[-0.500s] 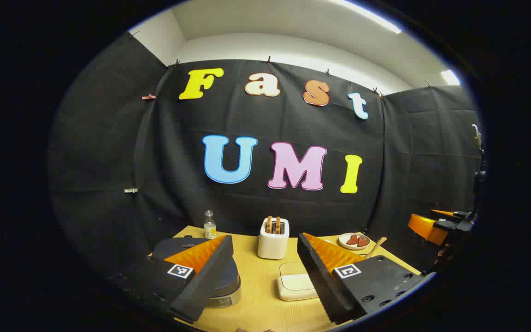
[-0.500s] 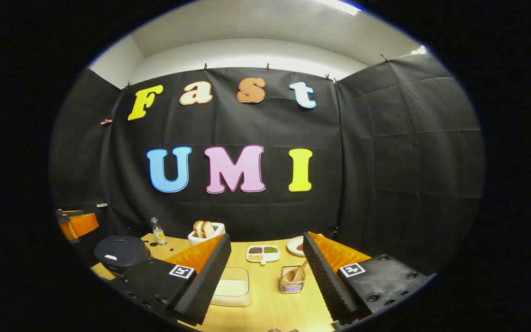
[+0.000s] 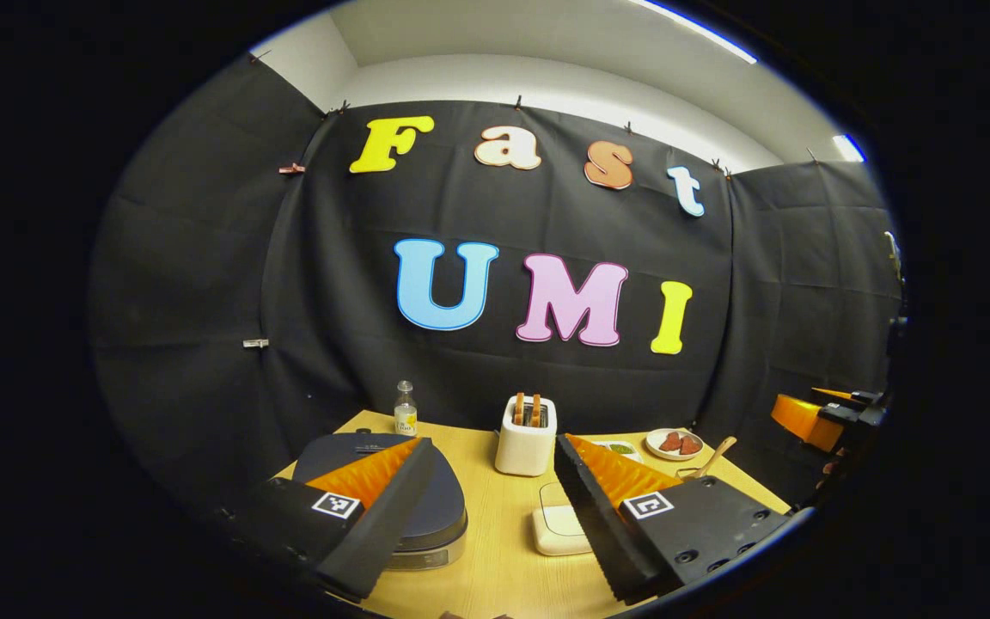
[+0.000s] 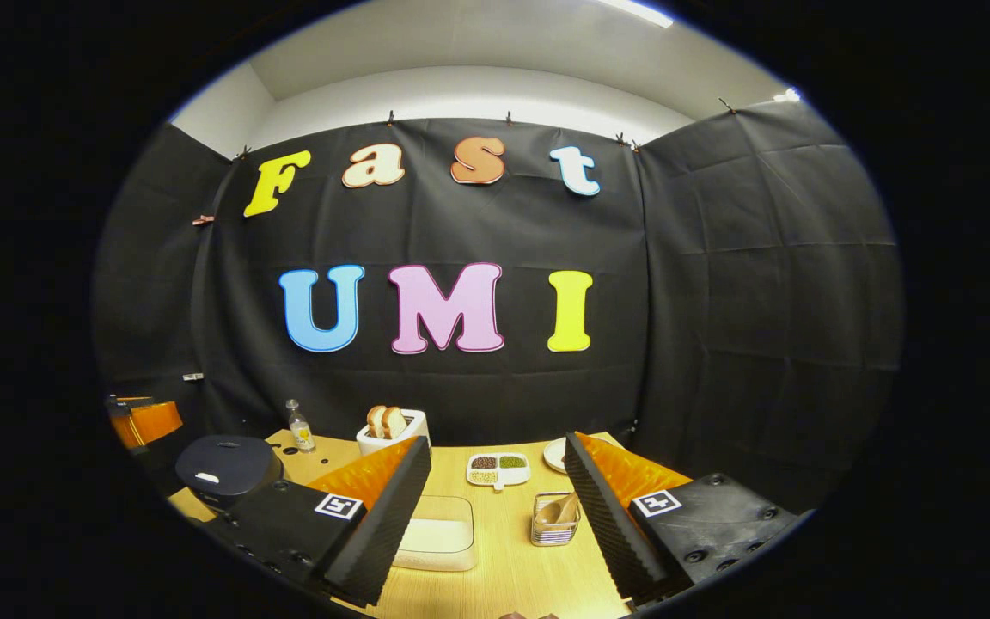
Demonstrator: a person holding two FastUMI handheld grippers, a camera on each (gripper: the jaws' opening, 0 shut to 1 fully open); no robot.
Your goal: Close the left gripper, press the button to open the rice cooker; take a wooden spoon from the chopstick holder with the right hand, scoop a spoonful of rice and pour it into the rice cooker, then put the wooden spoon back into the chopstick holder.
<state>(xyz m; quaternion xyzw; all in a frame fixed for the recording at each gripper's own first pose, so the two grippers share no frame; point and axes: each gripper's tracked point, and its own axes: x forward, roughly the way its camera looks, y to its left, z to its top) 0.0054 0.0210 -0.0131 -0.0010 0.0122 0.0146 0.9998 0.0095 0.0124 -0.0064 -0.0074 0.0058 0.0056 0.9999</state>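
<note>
In the left gripper view the left gripper [image 3: 495, 503] hovers above the near part of the wooden desk [image 3: 495, 550] with its jaws spread wide and nothing between them. Its left finger overlaps the dark rice cooker [image 3: 448, 507], which sits by the desk's left edge with its lid down. A white lidded box [image 3: 557, 524] lies on the desk between the two fingers, and behind it stands a white toaster [image 3: 527, 434] with bread in its slots. A small glass bottle [image 3: 406, 409] stands near the far left corner. Toward the far right corner lie a plate [image 3: 674, 444] carrying red pieces and the handle of the wooden spoon [image 3: 712, 454]. The right gripper [image 3: 821, 413] shows at the right edge of this view, orange and black.

In the right gripper view the right gripper [image 4: 495, 507] also has its jaws spread and empty. Between its fingers, on the desk, stands the wire chopstick holder [image 4: 553, 526] with the wooden spoon resting in it. The white box is just left of the holder, and a divided dish of grains [image 4: 497, 468] lies farther back. The rice cooker sits at the left edge, lid shut
</note>
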